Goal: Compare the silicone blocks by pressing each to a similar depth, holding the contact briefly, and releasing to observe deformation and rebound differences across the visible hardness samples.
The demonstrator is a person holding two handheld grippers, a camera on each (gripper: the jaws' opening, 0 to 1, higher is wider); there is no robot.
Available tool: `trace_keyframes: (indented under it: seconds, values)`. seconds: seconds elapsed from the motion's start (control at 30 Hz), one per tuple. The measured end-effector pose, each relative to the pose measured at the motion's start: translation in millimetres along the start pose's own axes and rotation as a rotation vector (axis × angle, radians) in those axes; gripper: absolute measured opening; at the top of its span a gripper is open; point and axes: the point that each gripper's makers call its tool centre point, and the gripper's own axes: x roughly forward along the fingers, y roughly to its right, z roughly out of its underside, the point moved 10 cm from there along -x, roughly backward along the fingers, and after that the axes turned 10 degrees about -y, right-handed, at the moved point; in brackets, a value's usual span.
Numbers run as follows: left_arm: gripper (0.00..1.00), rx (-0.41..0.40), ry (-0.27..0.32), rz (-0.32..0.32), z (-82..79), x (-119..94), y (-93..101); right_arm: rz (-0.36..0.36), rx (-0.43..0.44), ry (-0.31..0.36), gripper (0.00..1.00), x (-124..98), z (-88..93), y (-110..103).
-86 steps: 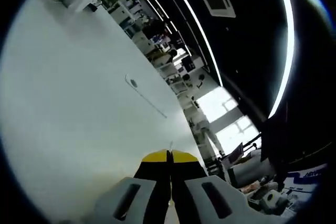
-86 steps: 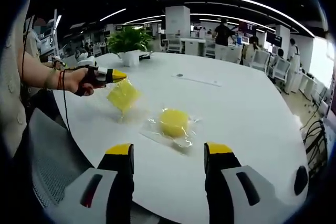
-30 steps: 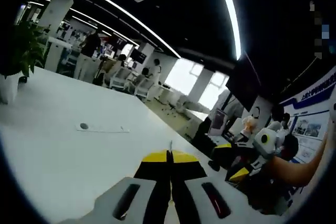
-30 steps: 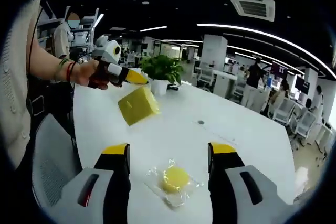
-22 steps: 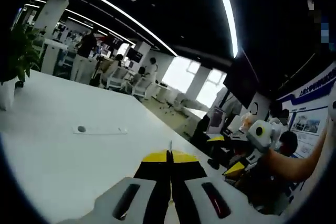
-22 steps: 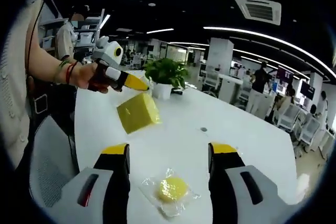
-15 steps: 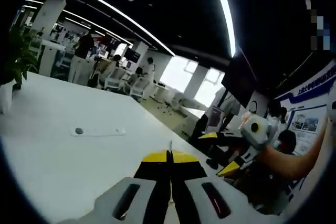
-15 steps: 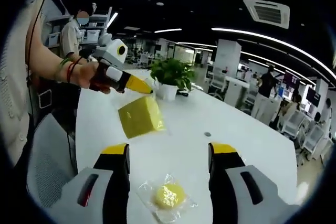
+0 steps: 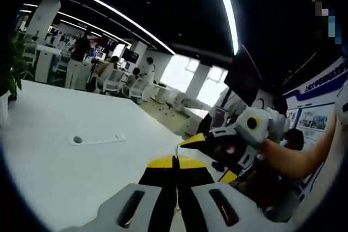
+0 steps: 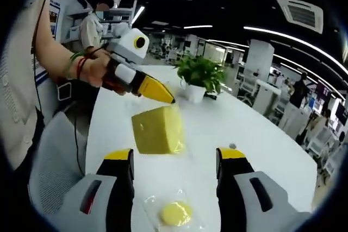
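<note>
White table point(image 10: 255, 134) in an open office. Left gripper point(image 10: 173, 101), jaws clenched, dangles a yellow block point(image 10: 157, 130) in clear wrap above it. Right gripper point(image 10: 174, 158), jaws released, hovers over a round bagged yellow sample point(image 10: 175, 213).

Round yellow block point(image 10: 175, 213) cut by bottom edge; bag corner grasp unclear.

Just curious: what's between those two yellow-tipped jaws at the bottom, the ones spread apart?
In the right gripper view, a round yellow block in clear wrap lies on the white table between them.
</note>
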Motion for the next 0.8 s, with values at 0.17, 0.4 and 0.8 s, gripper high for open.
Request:
trace_keyframes:
  seconds: [0.17,0.4,0.8]
  values:
    - [0.0,0.004,-0.001,0.009,-1.8,3,1.1,-0.032,-0.011,0.0,0.56,11,-4.5,3]
    - [0.0,0.007,-0.001,0.019,-4.6,6,2.6,-0.069,-0.026,-0.004,0.56,21,-8.7,7]
    - [0.0,0.038,-0.016,0.054,-11.1,14,11.5,-0.172,-0.065,-0.059,0.56,40,-13.4,9]
